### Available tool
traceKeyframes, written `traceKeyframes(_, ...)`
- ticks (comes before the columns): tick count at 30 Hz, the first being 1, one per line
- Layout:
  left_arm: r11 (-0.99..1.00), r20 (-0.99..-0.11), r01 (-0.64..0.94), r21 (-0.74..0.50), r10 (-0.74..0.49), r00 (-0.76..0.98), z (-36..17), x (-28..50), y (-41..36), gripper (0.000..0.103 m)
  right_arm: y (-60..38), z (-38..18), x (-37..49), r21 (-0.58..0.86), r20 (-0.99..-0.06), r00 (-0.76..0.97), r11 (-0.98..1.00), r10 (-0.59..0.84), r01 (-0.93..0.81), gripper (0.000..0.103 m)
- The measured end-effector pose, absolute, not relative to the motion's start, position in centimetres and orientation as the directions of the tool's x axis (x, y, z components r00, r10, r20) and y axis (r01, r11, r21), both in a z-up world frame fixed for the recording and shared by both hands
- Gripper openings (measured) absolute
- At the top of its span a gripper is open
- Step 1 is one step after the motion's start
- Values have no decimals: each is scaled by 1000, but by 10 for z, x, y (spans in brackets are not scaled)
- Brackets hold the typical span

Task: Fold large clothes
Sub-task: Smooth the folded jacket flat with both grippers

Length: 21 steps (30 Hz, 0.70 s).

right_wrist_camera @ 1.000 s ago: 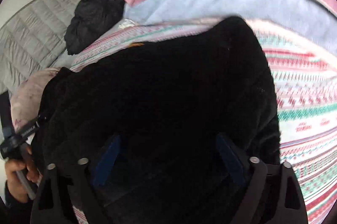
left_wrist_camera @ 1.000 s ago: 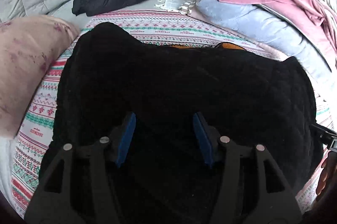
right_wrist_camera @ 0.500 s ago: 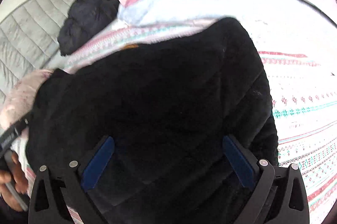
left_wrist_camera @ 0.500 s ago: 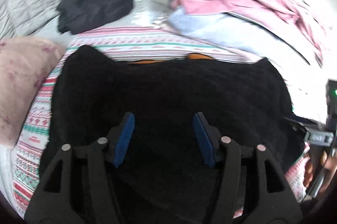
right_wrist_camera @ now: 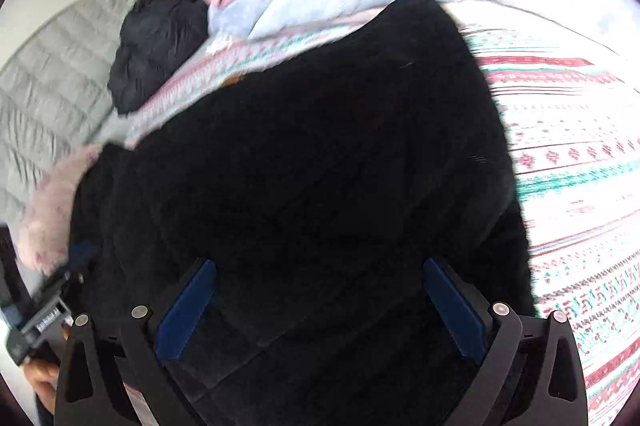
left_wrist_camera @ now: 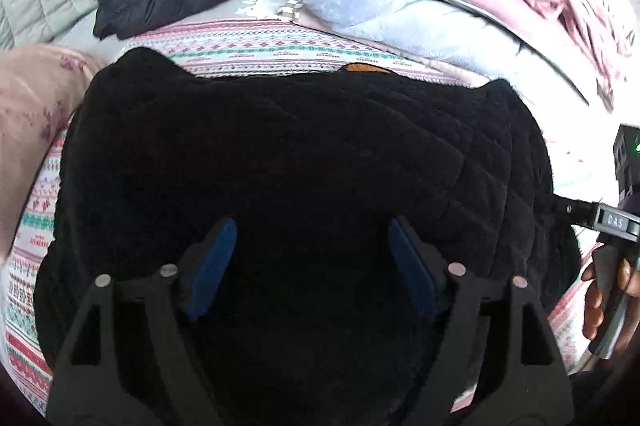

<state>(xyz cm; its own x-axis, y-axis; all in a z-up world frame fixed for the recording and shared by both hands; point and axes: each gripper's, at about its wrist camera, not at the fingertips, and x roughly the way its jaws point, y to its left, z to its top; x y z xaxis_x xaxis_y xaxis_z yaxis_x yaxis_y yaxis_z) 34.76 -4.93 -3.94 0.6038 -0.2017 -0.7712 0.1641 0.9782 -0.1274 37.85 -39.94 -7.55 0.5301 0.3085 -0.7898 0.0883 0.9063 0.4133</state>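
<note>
With the folded black quilted fleece garment (left_wrist_camera: 304,161) lying released beneath them, the left gripper (left_wrist_camera: 312,266) was opening and the right gripper (right_wrist_camera: 320,310) stood wide and empty, so I judged a new edge must be grasped next.

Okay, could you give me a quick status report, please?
Left gripper opening, nothing pinched; right gripper open, empty. Black quilted garment lies folded on patterned bedspread. Nothing in the way.

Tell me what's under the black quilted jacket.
The patterned striped bedspread shows around the black quilted jacket; an orange bit peeks out at its far edge. The rest underneath is covered.
</note>
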Motion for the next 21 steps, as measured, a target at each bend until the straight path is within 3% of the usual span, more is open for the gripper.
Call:
traceKeyframes(5, 982, -771, 83, -167, -183, 610, -31, 338, -14, 79, -431, -84, 372, 460, -793, 508, 878, 338, 134, 103)
traceKeyframes(10, 943, -754, 13, -331, -273, 597, -37, 324, 33, 79, -431, -85, 362, 463, -787, 508, 880, 351, 110, 103)
traceKeyframes(12, 948, -756, -5, -317, -249, 605, -39, 320, 41, 79, -434, -87, 358, 472, -781, 509, 876, 362, 101, 103)
traceKeyframes(14, 978, -797, -53, -200, -130, 590, -50, 321, 44, 80, -438, -98, 352, 463, -791, 490, 882, 365, 90, 103)
traceKeyframes(18, 972, -800, -37, -233, -169, 576, -69, 322, 51, 85, -429, -115, 359, 415, -822, 458, 906, 338, 76, 103)
traceKeyframes(21, 977, -804, -42, -207, -145, 576, -63, 315, 51, 84, -436, -113, 356, 463, -803, 469, 881, 369, 98, 103)
